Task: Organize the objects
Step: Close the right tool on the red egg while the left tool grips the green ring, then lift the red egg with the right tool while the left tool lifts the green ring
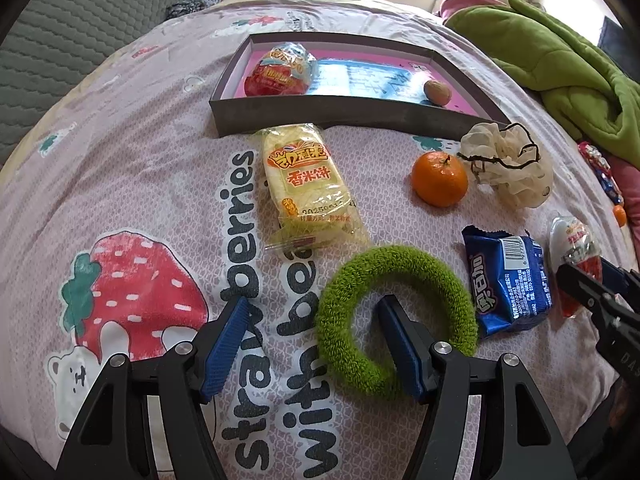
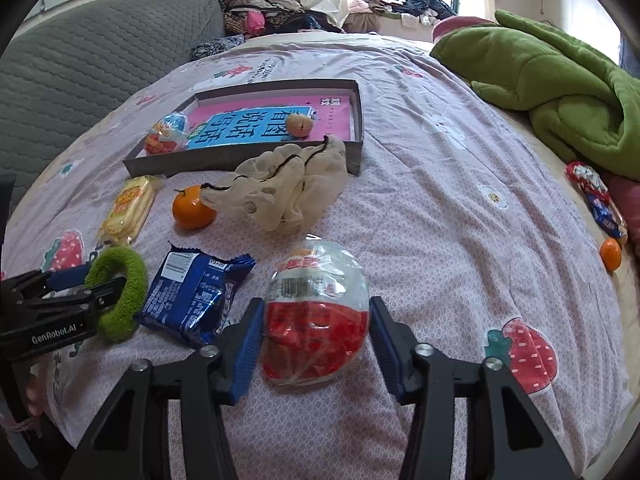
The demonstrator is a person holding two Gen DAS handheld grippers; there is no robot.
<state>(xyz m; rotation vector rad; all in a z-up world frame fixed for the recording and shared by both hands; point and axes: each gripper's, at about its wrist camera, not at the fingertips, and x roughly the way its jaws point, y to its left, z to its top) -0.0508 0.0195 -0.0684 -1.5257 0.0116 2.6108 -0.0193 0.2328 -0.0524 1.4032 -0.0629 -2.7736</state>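
Note:
My left gripper [image 1: 314, 316] is open; its right finger sits inside a fuzzy green ring [image 1: 400, 276], its left finger outside, straddling the ring's left side. My right gripper [image 2: 316, 322] is open around a red-and-white wrapped egg snack [image 2: 318, 312], with the pads close to its sides. A grey tray [image 1: 320, 114] at the back holds another egg snack [image 1: 282, 70] and a walnut [image 1: 437, 92]. On the bedspread lie a yellow rice-cracker pack [image 1: 308, 188], an orange [image 1: 439, 178], a cream scrunchie [image 1: 508, 164] and a blue biscuit pack [image 1: 510, 280].
A green blanket [image 2: 560, 92] is heaped at the right. A candy pack [image 2: 596, 196] and a second orange [image 2: 611, 254] lie by the right edge. A grey quilted sofa [image 2: 100, 68] stands at the left. Clothes are piled at the back.

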